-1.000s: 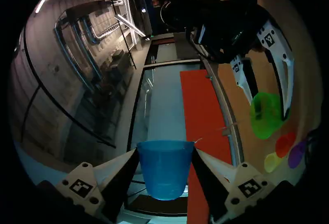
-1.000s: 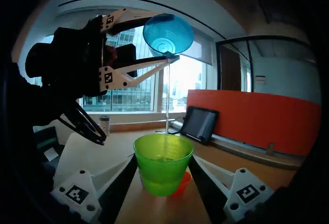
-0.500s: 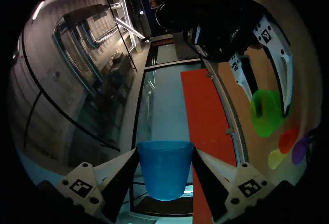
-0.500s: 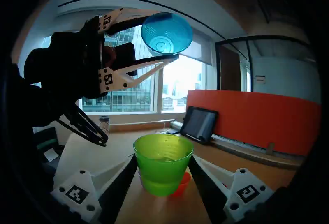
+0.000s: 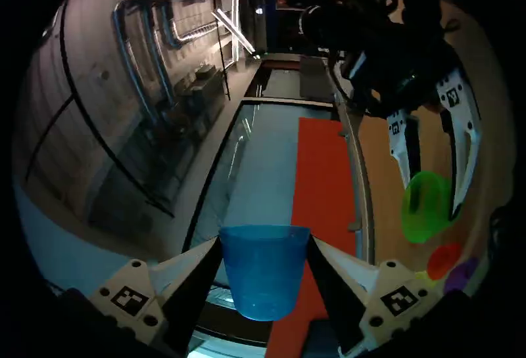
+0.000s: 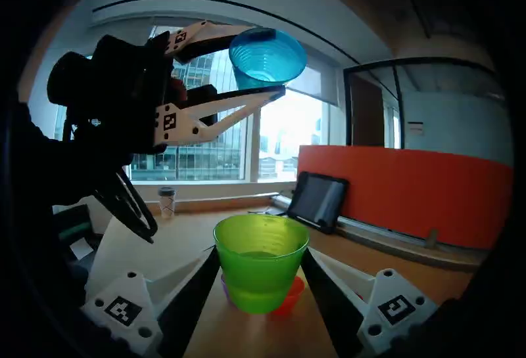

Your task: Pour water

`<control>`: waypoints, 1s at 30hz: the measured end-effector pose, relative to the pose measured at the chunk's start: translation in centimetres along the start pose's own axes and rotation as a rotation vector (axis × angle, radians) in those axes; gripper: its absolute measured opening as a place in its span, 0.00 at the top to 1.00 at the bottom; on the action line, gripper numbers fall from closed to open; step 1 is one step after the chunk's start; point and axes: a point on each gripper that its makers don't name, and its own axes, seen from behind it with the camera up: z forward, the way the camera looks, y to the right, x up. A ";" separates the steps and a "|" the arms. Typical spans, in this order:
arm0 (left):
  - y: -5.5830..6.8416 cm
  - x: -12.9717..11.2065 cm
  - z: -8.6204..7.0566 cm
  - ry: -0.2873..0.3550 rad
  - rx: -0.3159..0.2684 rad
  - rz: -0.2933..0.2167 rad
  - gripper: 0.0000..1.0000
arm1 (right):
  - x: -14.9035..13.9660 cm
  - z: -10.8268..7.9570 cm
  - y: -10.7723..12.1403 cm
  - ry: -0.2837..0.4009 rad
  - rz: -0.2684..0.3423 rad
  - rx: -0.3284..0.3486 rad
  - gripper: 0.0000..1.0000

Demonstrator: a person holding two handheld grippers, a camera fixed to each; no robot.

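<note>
The left hand-held gripper is clenched on a blue cup, a finger pressing each side wall; in the left gripper view the cup sits mouth-away between the fingers, seen against an orange partition and a dark glass wall. That view is rolled over, so the worktop runs up its right side; there the right hand-held gripper shows farther off, grasping a green cup. Just past it lie an orange cup and a purple cup, side by side on the worktop.

The right gripper view gives what the other cannot: the right hand-held gripper closed on the green cup, upright, with water standing inside near the rim. Whether its base touches the worktop I cannot tell; the orange cup peeps out from behind its foot. High above, well apart from the green cup and roughly over it, the left hand-held gripper carries the blue cup tilted, its mouth turned partly towards this camera. Behind are bright windows, a paper cup on the sill, a dark tablet propped on the worktop, and the orange partition to the right.
</note>
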 end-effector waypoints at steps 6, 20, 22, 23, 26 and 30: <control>0.1 -1.4 0.2 -0.037 -0.015 -0.218 0.13 | 0.2 -0.2 0.2 0.006 0.003 -0.006 0.12; 0.3 -3.9 0.3 -0.116 -0.055 -0.630 0.14 | 0.3 -0.5 0.4 0.012 0.002 -0.014 0.12; 0.1 -4.2 0.3 -0.120 -0.056 -0.664 0.14 | 0.3 -0.5 0.4 0.013 0.000 -0.015 0.12; 0.1 -4.3 0.4 -0.123 -0.055 -0.682 0.14 | 0.4 -0.5 0.4 0.014 0.000 -0.015 0.12; 0.1 -4.7 0.4 -0.132 -0.055 -0.736 0.13 | 0.4 -0.6 0.3 0.015 0.001 -0.015 0.12; 0.5 -5.1 0.4 -0.147 -0.063 -0.833 0.13 | 0.5 -0.7 0.3 0.016 -0.002 -0.016 0.12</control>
